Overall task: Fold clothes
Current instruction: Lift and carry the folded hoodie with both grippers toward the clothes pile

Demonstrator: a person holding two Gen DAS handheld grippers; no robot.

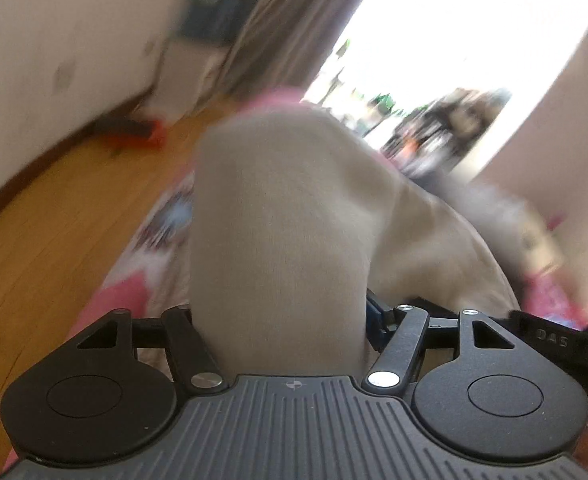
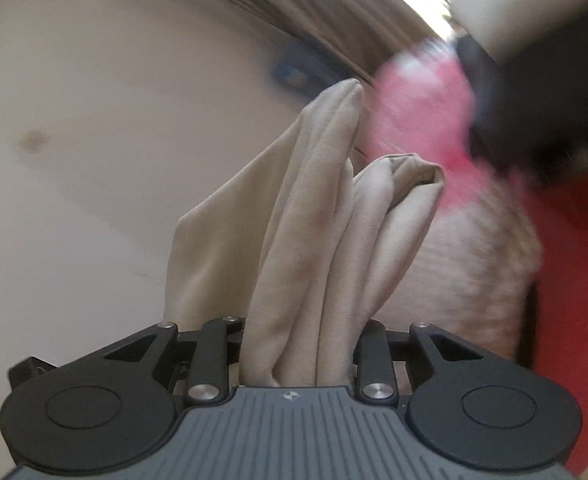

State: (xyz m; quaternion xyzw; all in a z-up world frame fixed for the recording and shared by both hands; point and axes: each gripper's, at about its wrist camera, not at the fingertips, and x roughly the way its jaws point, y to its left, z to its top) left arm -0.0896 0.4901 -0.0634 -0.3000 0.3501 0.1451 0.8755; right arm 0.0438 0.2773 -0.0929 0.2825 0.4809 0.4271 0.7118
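Between our left tool (image 1: 282, 320) arms, beige garment (image 1: 278, 216) bunched, gripped, rising toward 12 o'clock, trailing off at 3 o'clock. Our right tool (image 2: 294, 344) clamps same beige folds (image 2: 306, 248), pink fabric (image 2: 422, 112) at 1 o'clock.

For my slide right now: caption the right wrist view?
Right gripper clamps bunched beige cloth before a blurred wall.

Your wooden floor (image 1: 54, 240) runs from nine toward eleven o'clock; a pink patterned spread (image 1: 154, 248) lies on it near centre, blurred.
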